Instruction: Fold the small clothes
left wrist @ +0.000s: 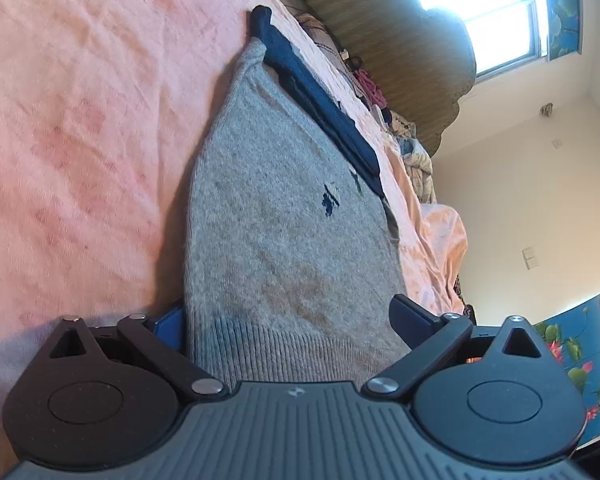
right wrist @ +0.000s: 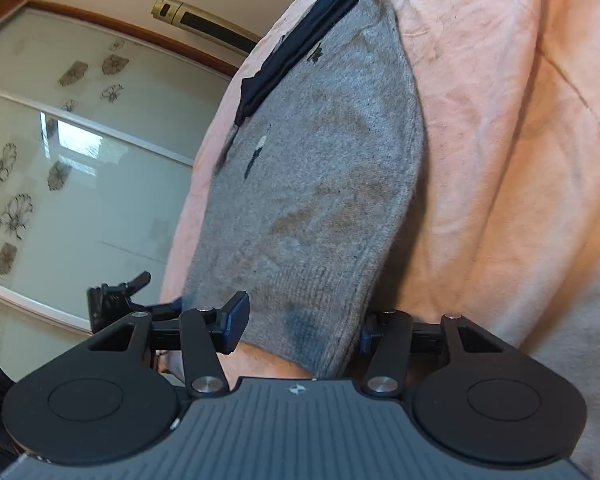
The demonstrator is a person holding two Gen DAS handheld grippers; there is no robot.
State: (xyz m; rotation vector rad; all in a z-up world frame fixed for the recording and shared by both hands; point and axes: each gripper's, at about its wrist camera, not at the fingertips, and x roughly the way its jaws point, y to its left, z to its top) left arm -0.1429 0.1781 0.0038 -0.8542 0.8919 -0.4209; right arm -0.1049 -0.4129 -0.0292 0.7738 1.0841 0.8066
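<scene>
A grey sock with brownish stains and a small dark emblem lies flat on a pink bed sheet. Its ribbed cuff points toward both cameras. A dark navy sock lies along its far edge, partly under it. My left gripper stands wide open, one finger at each side of the cuff, which is not bunched. In the right wrist view the grey sock and navy sock show again. My right gripper is about half open and straddles the cuff. The left gripper shows at the left.
The bed's edge runs close beside the socks. A padded headboard, a bright window and a heap of clothes lie beyond. A sliding door with flower prints stands off the bed. Bare skin shows under the cuff.
</scene>
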